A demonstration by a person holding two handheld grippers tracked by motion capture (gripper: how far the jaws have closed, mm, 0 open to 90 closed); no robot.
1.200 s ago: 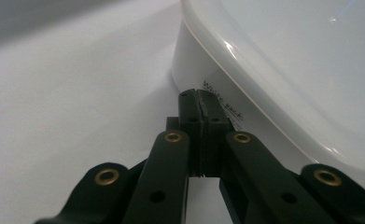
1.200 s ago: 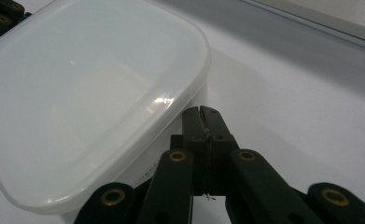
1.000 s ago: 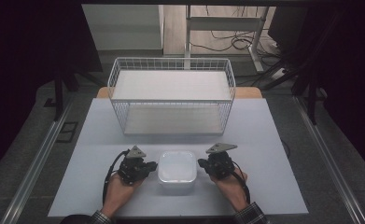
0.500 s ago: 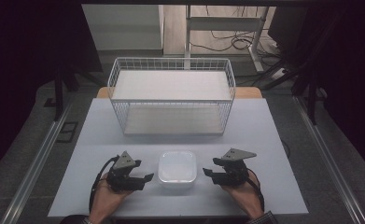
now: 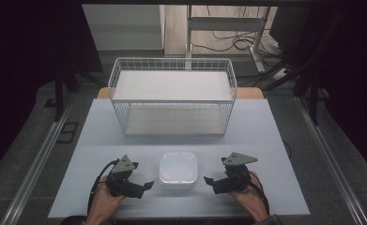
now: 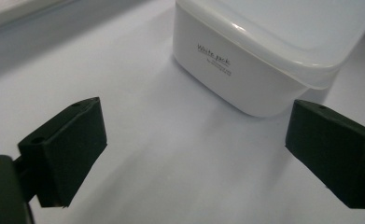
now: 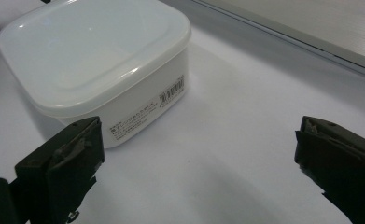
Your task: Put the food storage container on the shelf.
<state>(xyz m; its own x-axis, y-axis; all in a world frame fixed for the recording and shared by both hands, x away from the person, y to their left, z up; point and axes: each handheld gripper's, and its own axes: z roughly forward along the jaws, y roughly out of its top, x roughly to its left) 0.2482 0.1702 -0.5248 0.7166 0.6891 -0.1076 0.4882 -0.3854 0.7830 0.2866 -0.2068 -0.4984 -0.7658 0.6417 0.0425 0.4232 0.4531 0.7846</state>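
Left gripper [image 5: 143, 186]: jaws spread wide, nothing between them, low on the table just left of the box.
Right gripper [image 5: 213, 182]: jaws likewise spread and empty, just right of the box, aimed inward.
Box [image 5: 178, 169]: white, square, rounded corners, lid on; near the table's front edge, between both grippers, touching neither.
Handling: likely light, thin stiff plastic; smooth glossy walls, so probably slippery under a pinch; lid lip overhangs the walls and may pop if squeezed there.
Hold: best judged as one gripper against each opposite side wall, below the lip, pressing evenly.
Left gripper view: box [image 6: 264, 51] up close beyond the jaws, small print on one wall, lid lip clear.
Right gripper view: box [image 7: 101, 60] from the other side, barcode label and fine print on its wall.
High view: whole layout, not seen from the grippers; wire basket [image 5: 172, 65] well behind the box on the table [image 5: 275, 140].
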